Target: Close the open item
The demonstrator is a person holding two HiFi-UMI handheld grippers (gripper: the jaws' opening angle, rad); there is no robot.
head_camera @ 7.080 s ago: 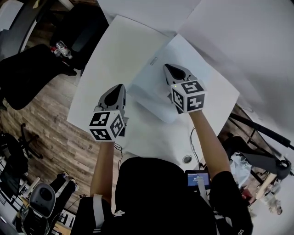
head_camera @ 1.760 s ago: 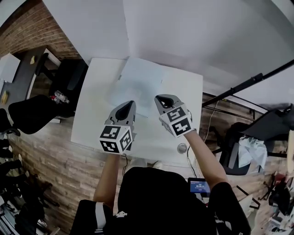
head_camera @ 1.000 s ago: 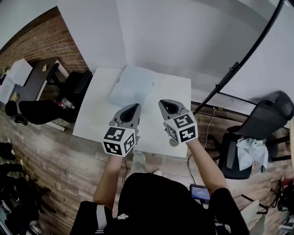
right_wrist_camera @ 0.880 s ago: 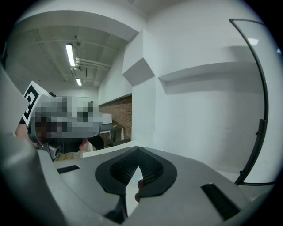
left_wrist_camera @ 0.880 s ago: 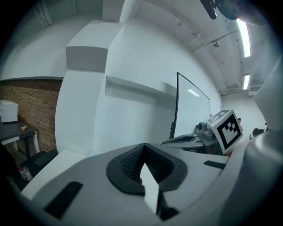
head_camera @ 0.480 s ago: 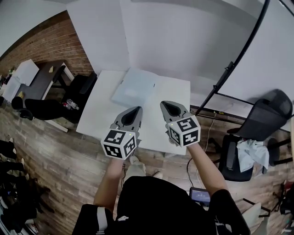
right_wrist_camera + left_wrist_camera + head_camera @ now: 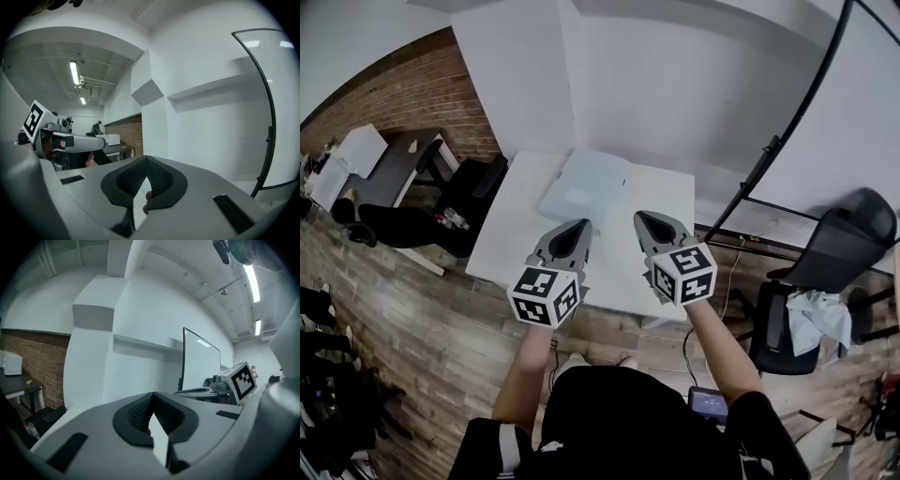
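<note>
The head view looks steeply down from high above onto the white table [image 7: 520, 236], the left gripper [image 7: 577, 228] and the right gripper [image 7: 641, 219]. Each gripper view sits close behind its own jaws, facing level toward the white wall [image 7: 140, 366]; each catches the other gripper at its edge

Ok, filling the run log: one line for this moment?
left gripper: shut, empty | right gripper: shut, empty | item: flat on table

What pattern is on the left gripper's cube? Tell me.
Black-and-white square markers on the cube of the left gripper; clearest in the head view.
</note>
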